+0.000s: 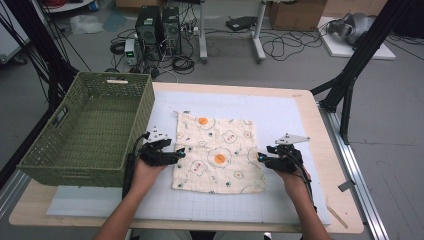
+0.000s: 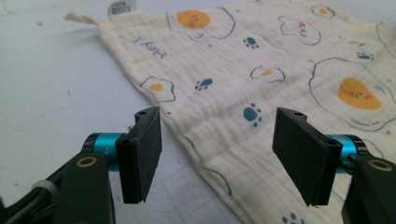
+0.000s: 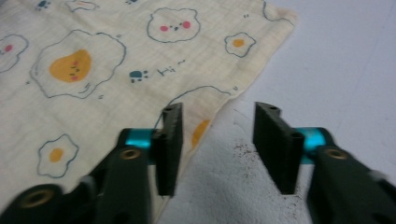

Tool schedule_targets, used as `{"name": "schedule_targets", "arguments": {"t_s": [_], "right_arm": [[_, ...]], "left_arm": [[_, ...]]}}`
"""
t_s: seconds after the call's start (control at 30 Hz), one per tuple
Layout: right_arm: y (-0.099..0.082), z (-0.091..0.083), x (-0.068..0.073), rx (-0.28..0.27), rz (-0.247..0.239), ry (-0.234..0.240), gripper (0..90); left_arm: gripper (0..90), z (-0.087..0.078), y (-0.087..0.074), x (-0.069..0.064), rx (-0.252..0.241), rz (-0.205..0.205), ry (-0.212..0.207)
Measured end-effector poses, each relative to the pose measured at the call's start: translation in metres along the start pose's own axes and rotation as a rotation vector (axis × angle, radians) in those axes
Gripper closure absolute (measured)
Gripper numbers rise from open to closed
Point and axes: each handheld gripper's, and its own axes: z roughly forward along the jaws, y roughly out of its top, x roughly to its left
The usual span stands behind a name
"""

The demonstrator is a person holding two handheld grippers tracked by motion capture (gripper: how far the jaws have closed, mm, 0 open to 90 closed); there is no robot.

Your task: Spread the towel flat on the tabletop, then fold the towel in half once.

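Observation:
A cream cloth (image 1: 215, 150) printed with fried eggs and paw marks lies flat on the white mat. My left gripper (image 1: 180, 152) sits low at the cloth's left edge. Its jaws stand open in the left gripper view (image 2: 217, 154), with the cloth's (image 2: 261, 79) edge running between them and neither pad pressing on it. At the cloth's right edge is my right gripper (image 1: 260, 157). In the right gripper view it (image 3: 217, 144) is open too, the left jaw over the cloth's (image 3: 116, 60) border and the right jaw over bare mat.
A green woven basket (image 1: 142, 115) stands at the table's left, close to my left hand. The white gridded mat (image 1: 280, 115) covers most of the wooden table (image 1: 345, 200). Cables, computer towers and black frame legs lie on the floor beyond the far edge.

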Motion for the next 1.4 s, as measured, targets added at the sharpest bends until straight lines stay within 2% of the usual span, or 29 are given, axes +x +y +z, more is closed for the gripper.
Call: {"name": "schedule_targets", "arguments": {"t_s": [0.1,0.23,0.3,0.4,0.47,0.57,0.63,1.1,1.4], "right_arm": [[0.000,0.002,0.002,0.017,-0.014,-0.005,55.9],[0.002,0.000,0.000,-0.005,-0.005,-0.022,52.0],[0.002,-0.003,-0.001,-0.025,-0.001,-0.035,45.8],[0.004,-0.007,-0.002,-0.048,0.006,-0.071,28.3],[0.005,-0.010,-0.003,-0.073,-0.003,-0.094,22.5],[0.007,-0.016,-0.005,-0.104,-0.009,-0.113,15.8],[0.008,-0.017,-0.005,-0.122,-0.014,-0.120,11.9],[0.008,-0.016,-0.008,-0.125,-0.012,-0.111,11.9],[0.006,-0.020,-0.008,-0.124,-0.008,-0.106,11.9]], "left_arm": [[33.4,-0.002,0.001,0.000,-0.005,-0.005,-0.004],[33.1,-0.004,0.003,-0.001,-0.030,-0.014,-0.001],[32.7,-0.005,0.005,-0.001,-0.048,-0.017,-0.012],[30.9,-0.008,0.009,-0.001,-0.085,-0.028,-0.022],[26.3,-0.010,0.010,-0.001,-0.118,-0.037,-0.013],[18.9,-0.012,0.011,-0.001,-0.126,-0.044,-0.008],[18.7,-0.011,0.010,-0.001,-0.120,-0.044,-0.008],[18.8,-0.012,0.011,-0.001,-0.135,-0.058,-0.026],[20.1,-0.011,0.013,-0.001,-0.148,-0.083,-0.032]]}}
